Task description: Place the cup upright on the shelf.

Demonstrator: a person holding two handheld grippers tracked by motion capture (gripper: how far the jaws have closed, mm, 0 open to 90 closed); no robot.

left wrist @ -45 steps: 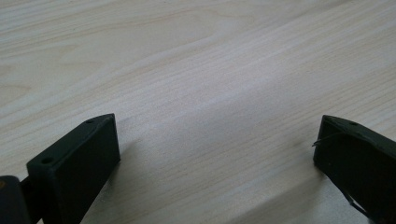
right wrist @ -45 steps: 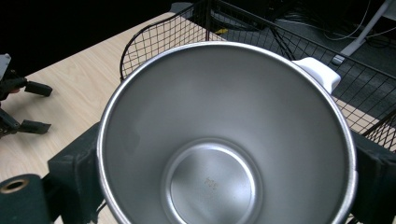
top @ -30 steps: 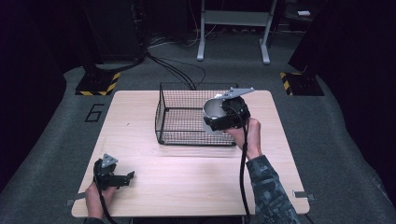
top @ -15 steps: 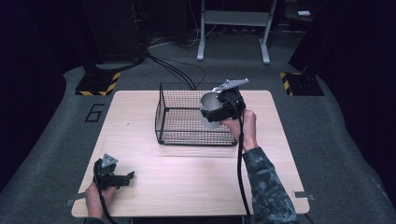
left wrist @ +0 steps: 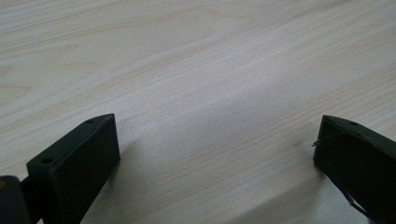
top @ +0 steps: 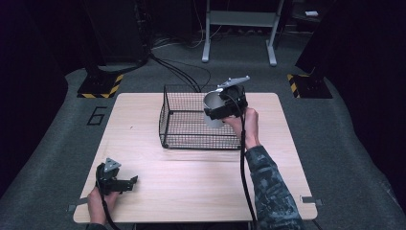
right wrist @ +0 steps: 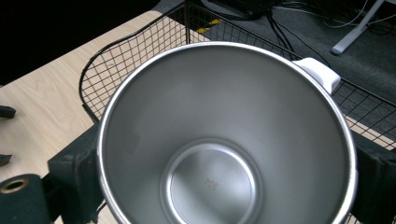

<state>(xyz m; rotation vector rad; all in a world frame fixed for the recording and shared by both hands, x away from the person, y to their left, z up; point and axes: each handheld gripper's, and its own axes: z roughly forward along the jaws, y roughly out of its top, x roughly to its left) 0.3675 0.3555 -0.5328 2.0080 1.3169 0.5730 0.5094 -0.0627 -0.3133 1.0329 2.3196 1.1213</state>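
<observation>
Floor marking "6" [top: 97, 115] sits left of the wire basket [top: 182, 125]. Right tool [top: 216, 113] is clamped on a steel cup [top: 214, 109] with a white handle [right wrist: 318, 73], now raised and tilted above the basket's right side, higher than before. Left tool [top: 128, 182] rests unmoved on the worktop [top: 191, 187] near the basket's front-left, jaws apart.

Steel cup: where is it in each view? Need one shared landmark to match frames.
High view: the steel cup sits upper centre, clamped in the right gripper, above the right part of the wire basket.
Left gripper view: not in it; the open jaws frame bare wooden table.
Right gripper view: centre, seen straight into its mouth, a jaw on each side.
Shared landmark: the wire basket, behind the cup here.
</observation>
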